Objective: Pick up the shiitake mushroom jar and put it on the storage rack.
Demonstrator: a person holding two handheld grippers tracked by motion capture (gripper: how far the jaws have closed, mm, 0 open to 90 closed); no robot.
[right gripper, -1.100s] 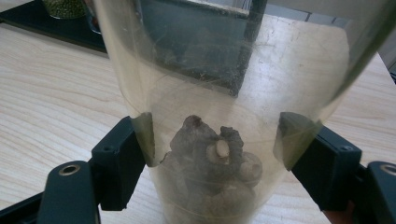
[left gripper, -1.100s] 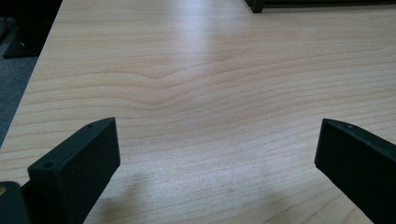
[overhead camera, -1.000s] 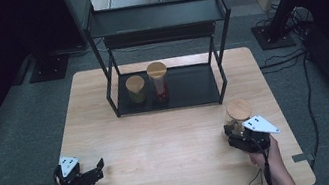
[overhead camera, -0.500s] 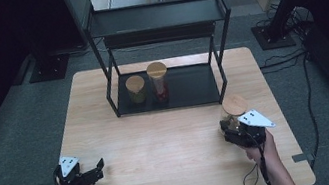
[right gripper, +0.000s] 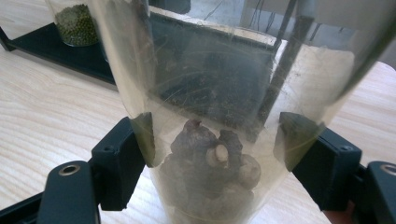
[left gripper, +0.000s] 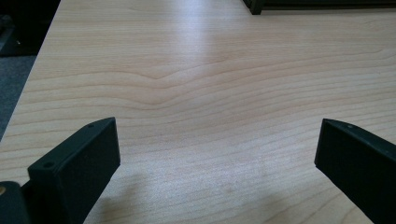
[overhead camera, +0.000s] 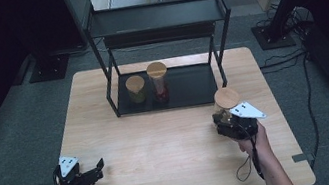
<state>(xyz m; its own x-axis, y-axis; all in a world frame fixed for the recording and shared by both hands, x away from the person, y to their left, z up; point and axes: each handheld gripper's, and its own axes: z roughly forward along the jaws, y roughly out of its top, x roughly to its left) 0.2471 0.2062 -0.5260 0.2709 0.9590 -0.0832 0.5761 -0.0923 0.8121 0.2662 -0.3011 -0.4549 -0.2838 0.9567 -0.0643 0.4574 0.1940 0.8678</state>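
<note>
My right gripper [overhead camera: 226,123] has its jaws clamped on a clear glass jar [right gripper: 210,116] with a wooden lid [overhead camera: 226,97], dark lumpy contents at its bottom; it sits just in front of the black rack [overhead camera: 155,20], near its right leg. My left gripper [overhead camera: 81,177] rests low on the worktop [left gripper: 210,93], well in front of the rack, jaws spread wide on nothing. Two lidded jars [overhead camera: 135,88] stand on the rack's lower shelf.

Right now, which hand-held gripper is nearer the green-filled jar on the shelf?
Right. The right hand-held gripper sits off the green-filled jar's right-front; the left hand-held gripper rests farther away, near the table's front-left corner.
</note>
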